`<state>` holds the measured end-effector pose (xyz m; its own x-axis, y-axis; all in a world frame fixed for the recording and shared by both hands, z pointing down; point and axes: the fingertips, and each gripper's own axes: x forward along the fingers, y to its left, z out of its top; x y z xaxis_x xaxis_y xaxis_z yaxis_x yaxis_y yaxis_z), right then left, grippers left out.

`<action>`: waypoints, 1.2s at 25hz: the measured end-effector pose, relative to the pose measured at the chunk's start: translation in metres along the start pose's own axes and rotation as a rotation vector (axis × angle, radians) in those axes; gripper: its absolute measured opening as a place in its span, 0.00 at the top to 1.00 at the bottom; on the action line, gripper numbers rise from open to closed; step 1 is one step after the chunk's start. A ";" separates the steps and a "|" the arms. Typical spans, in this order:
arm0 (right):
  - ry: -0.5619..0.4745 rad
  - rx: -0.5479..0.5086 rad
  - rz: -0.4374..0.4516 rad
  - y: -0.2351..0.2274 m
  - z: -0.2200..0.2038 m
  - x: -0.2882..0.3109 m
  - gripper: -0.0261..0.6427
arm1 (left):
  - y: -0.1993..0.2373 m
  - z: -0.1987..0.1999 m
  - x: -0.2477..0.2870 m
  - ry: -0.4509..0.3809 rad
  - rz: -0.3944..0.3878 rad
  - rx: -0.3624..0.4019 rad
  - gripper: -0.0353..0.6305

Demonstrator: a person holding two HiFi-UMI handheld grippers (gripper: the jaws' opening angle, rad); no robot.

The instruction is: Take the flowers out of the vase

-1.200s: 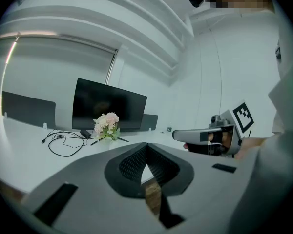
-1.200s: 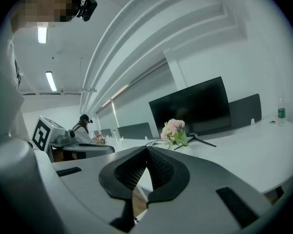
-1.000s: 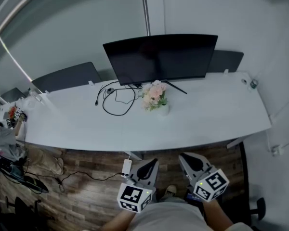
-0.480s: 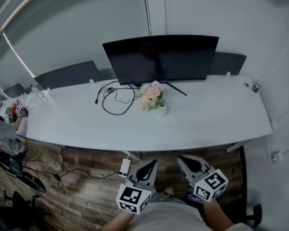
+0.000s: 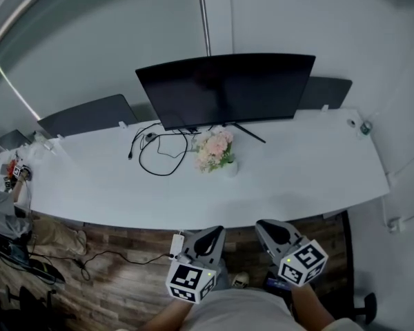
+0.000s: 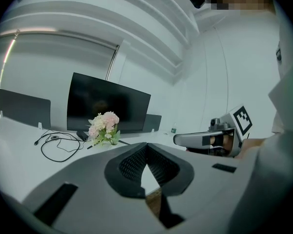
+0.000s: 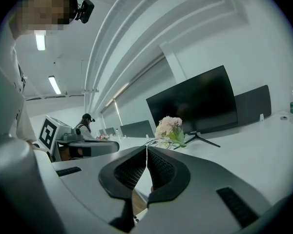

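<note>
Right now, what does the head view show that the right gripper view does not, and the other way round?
Only the head view shows the black-and-white marker cube on the right tool. Only the right gripper view shows the long ceiling lamps and a distant person in a dark cap. Both show the pink flower bouquet, which stands on the long white desk in front of the wide black monitor.

The vase (image 5: pixel 231 169) is mostly hidden under the flowers (image 5: pixel 212 150), too small to make out.
</note>
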<state>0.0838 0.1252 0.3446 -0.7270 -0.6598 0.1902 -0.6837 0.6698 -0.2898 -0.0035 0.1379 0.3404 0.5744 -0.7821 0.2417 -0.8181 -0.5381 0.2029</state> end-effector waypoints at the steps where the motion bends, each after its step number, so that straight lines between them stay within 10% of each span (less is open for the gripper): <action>1: -0.001 0.000 -0.005 -0.004 0.003 0.006 0.91 | 0.006 0.003 0.005 0.002 -0.005 0.001 0.94; 30: 0.057 -0.005 -0.122 -0.097 0.044 0.128 0.91 | 0.114 0.026 0.117 0.067 -0.074 -0.011 0.94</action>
<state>0.0600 -0.0390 0.3562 -0.6409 -0.7160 0.2766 -0.7673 0.5878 -0.2564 -0.0296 -0.0233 0.3672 0.6344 -0.7170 0.2888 -0.7730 -0.5902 0.2325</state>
